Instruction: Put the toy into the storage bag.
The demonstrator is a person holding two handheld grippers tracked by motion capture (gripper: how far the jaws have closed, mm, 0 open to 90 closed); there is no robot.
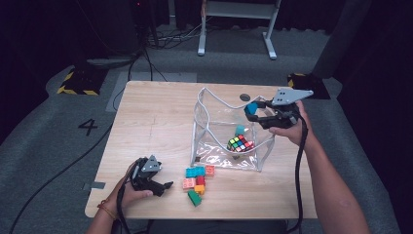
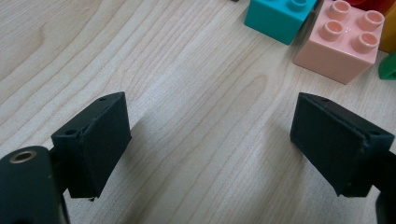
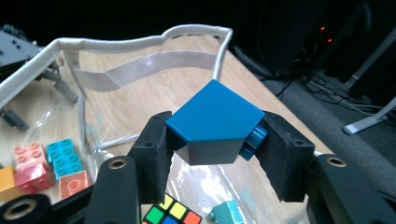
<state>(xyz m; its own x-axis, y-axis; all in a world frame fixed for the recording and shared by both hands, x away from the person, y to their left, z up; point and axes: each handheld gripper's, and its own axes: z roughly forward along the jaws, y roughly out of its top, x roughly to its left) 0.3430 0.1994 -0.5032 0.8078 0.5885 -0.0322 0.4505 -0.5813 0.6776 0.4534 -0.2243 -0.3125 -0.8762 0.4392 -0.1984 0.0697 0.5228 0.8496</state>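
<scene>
Blue plastic, one building block (image 3: 212, 123), clamped between the two black jaws of the right gripper (image 3: 212, 154), studs turned toward one pad; in the high view this block (image 1: 251, 108) hangs above the open mouth of the bag, at the far right of the table. Clear plastic, one soft bag (image 1: 214, 124) with white fabric trim and strap, standing open right of the table's centre; contents: one multicoloured puzzle cube (image 1: 240, 144) on the bag floor and one teal block (image 1: 239, 130) just beyond it. Light wood, one table (image 1: 156, 122), bearing all items. Assorted plastic, one loose cluster of blocks on the near part of the table, just left of the bag's near corner: a teal block (image 1: 195, 171), an orange block (image 1: 210, 170), a pink block (image 1: 189, 183), a red block (image 1: 200, 180), a yellow block (image 1: 199, 189) and a green block (image 1: 194, 197), lying close together, several touching. Black, one left gripper (image 1: 163, 187), held low at the near left of the table, pointing toward the cluster; its jaws stand wide apart over bare wood with nothing between them, the pink block (image 2: 343, 39) and a teal block (image 2: 279, 16) lying just beyond its tips. Hands: the person's right hand (image 1: 287, 131) grips the right gripper from the right; the left hand (image 1: 131, 192) holds the left gripper.
</scene>
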